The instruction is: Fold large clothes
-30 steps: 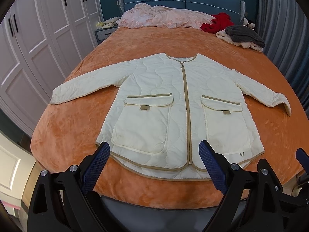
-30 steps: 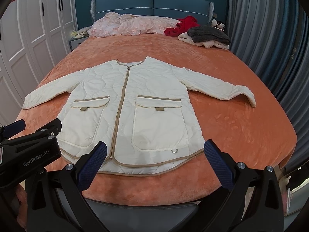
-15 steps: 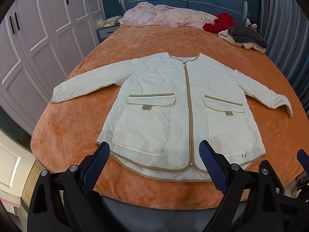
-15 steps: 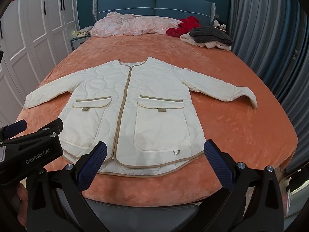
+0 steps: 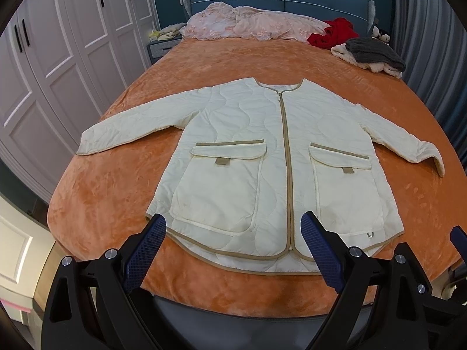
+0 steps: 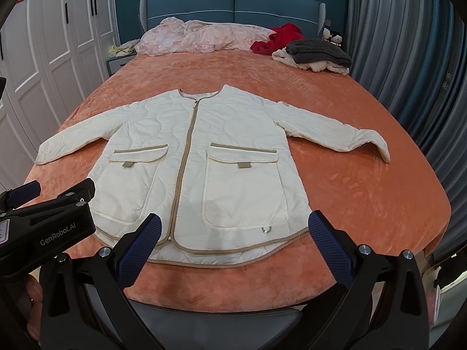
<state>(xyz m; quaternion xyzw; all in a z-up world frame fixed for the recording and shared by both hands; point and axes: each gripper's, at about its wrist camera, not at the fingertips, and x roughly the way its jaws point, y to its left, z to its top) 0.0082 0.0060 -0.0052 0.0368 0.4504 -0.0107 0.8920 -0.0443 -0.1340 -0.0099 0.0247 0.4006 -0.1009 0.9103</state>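
A cream quilted jacket with tan trim lies flat and zipped on the orange bed cover, both sleeves spread out, hem toward me. It also shows in the right wrist view. My left gripper is open and empty, held just short of the hem's left half. My right gripper is open and empty, held just short of the hem's right half. The left gripper's body shows at the left of the right wrist view.
The bed cover extends around the jacket. A pink quilt, a red garment and a grey and cream pile lie at the headboard. White wardrobes stand left, curtains right.
Both grippers have risen a little and tilted; the jacket sits slightly lower and nearer in both views. Both stay open. The jacket has not moved.
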